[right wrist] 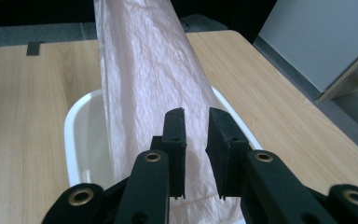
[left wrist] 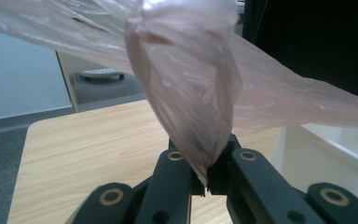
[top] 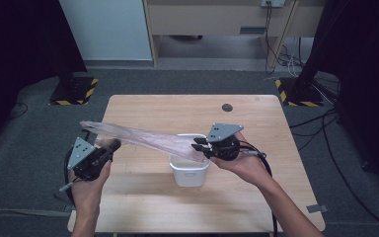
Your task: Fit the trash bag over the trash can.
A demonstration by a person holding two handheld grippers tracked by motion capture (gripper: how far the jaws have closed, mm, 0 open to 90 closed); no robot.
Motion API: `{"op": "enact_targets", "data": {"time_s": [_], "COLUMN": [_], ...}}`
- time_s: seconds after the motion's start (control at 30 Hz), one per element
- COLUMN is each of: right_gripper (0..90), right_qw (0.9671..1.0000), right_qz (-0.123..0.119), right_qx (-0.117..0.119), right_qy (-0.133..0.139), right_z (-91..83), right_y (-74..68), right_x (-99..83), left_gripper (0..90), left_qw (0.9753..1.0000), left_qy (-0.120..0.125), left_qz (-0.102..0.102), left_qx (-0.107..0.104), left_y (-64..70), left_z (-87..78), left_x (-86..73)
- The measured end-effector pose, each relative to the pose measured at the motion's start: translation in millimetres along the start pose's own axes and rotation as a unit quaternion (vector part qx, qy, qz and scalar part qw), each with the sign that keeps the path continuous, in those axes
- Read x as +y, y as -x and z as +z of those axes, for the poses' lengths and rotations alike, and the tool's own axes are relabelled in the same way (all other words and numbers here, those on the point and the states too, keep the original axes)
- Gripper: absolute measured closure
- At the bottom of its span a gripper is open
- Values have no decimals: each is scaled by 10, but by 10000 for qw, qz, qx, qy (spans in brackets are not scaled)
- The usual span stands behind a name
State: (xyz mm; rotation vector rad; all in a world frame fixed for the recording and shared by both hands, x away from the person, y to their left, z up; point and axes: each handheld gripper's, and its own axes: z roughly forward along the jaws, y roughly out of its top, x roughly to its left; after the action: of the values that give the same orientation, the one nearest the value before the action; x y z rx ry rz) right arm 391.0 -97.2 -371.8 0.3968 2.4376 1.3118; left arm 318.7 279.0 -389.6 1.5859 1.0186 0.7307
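Note:
A long, pinkish see-through plastic bag hangs stretched above the wooden table, from the left side down to a white bin at the middle. My left gripper is shut on a bunched fold of the bag; its jaws pinch the plastic tight. My right gripper sits at the bag's other end, over the bin's far rim. Its jaws stand a little apart, with the bag running beneath them into the bin. The bin's wall is at the right in the left gripper view.
A small dark round spot marks the table's far side, and a grey tape strip its near right edge. Black stands on hazard-striped bases flank the table on the floor, with cables at the right.

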Motion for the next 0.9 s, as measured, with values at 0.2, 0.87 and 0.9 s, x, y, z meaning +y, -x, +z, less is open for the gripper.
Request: {"op": "enact_targets", "data": {"time_s": [0.2,0.87,0.9], "right_gripper": [772,731,725], "right_qw": [9997,9999,9999], "right_qz": [-30,-44,-37], "right_qx": [75,122,132], "right_qy": [-216,-105,-70], "right_z": [120,190,187], "right_y": [-17,-101,-112], "right_x": [-10,63,78], "left_gripper": [885,873,872], "left_qw": [10000,9973,9969], "left_qy": [30,-526,-554], "left_qz": [34,363,393], "left_qx": [-74,-372,-395], "left_y": [-3,512,543], "left_z": [-33,369,393], "left_x": [58,148,147]}}
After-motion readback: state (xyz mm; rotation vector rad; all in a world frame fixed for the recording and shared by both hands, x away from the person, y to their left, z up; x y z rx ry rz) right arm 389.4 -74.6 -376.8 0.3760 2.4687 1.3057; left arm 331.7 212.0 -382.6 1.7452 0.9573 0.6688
